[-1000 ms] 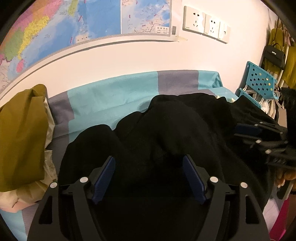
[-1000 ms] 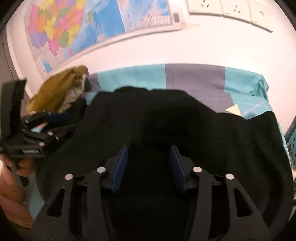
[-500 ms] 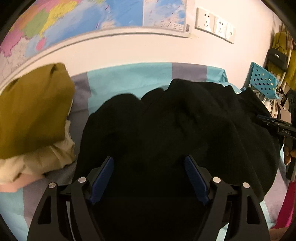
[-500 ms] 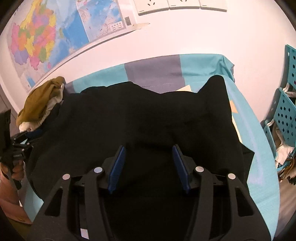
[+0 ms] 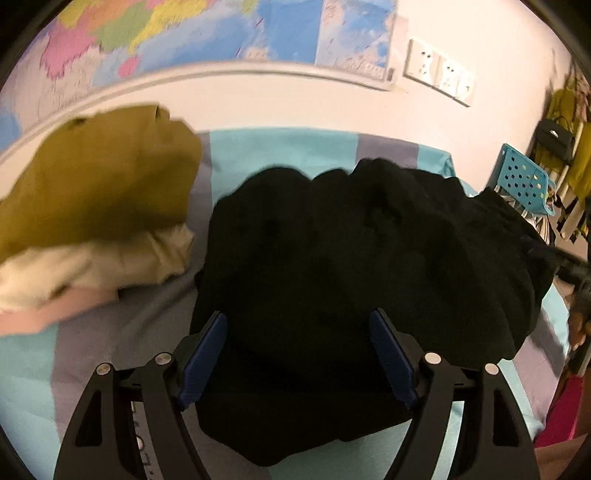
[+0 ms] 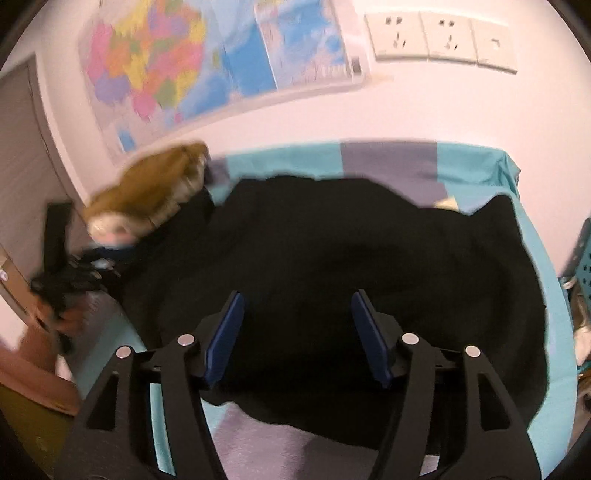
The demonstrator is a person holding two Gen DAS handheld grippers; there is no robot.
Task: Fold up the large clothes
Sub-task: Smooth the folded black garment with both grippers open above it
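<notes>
A map (image 5: 221,33) covers the wall across the top of the left wrist view; in the right wrist view it sits upper left. White sockets (image 6: 439,40) are fixed to the wall at upper right. A sheet (image 5: 288,151) of teal and grey blocks spreads across the middle. At left lies a pile of clothes (image 5: 96,184), mustard on top, cream and pink beneath. A blue perforated basket (image 5: 524,181) stands at the right edge, with a black bag (image 5: 554,138) hanging above it.
</notes>
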